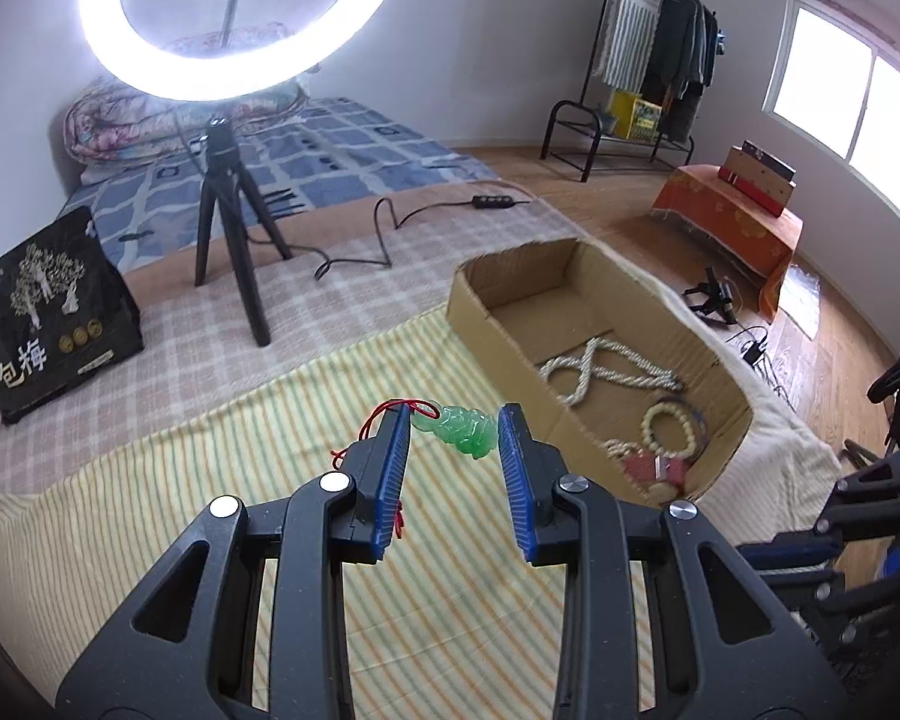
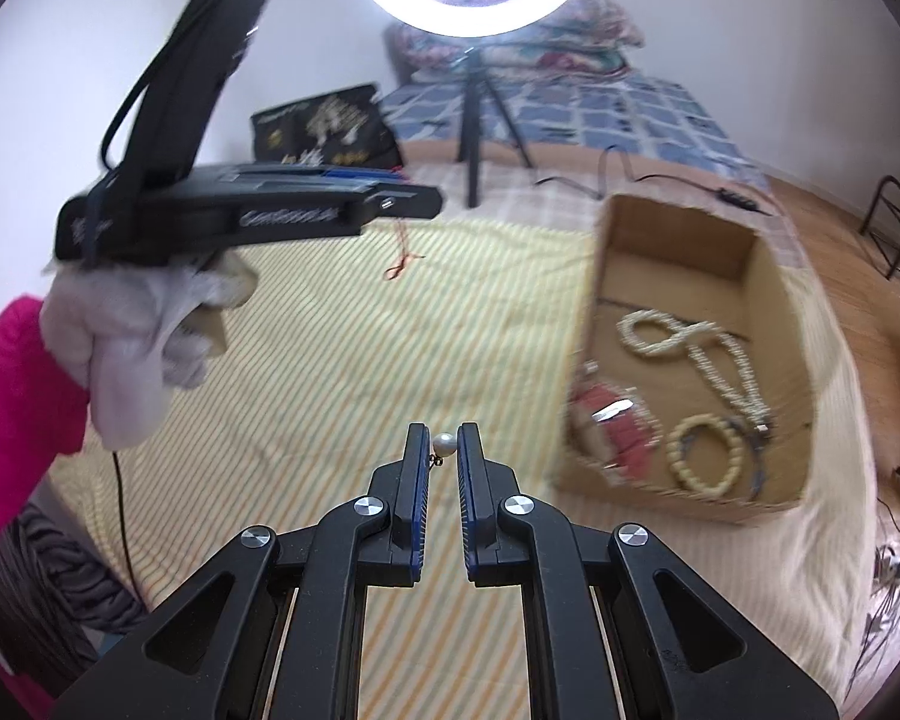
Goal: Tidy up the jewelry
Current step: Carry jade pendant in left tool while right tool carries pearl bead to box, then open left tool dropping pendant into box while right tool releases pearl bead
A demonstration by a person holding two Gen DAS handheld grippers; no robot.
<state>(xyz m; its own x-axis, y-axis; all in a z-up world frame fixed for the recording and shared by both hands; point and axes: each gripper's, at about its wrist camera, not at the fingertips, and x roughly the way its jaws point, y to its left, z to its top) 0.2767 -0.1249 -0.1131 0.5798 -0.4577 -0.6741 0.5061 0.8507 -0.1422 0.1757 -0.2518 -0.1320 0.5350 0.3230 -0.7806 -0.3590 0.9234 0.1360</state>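
A green jade pendant (image 1: pixel 463 433) on a red cord (image 1: pixel 390 411) lies on the striped cloth between the tips of my open left gripper (image 1: pixel 455 429); the jaws stand on either side of it, apart. My right gripper (image 2: pixel 444 443) is nearly closed around a small white pearl earring (image 2: pixel 444 445) at its tips. A cardboard box (image 1: pixel 594 288) to the right holds a twisted bead necklace (image 1: pixel 594 369), a bead bracelet (image 1: pixel 672 426) and a red item (image 1: pixel 654 468). The box also shows in the right wrist view (image 2: pixel 678 228).
A ring light on a black tripod (image 1: pixel 234 228) stands behind the cloth, with a cable (image 1: pixel 384 240) trailing right. A black printed bag (image 1: pixel 48 312) sits at left. The left gripper's body and gloved hand (image 2: pixel 150 312) hang at upper left in the right wrist view.
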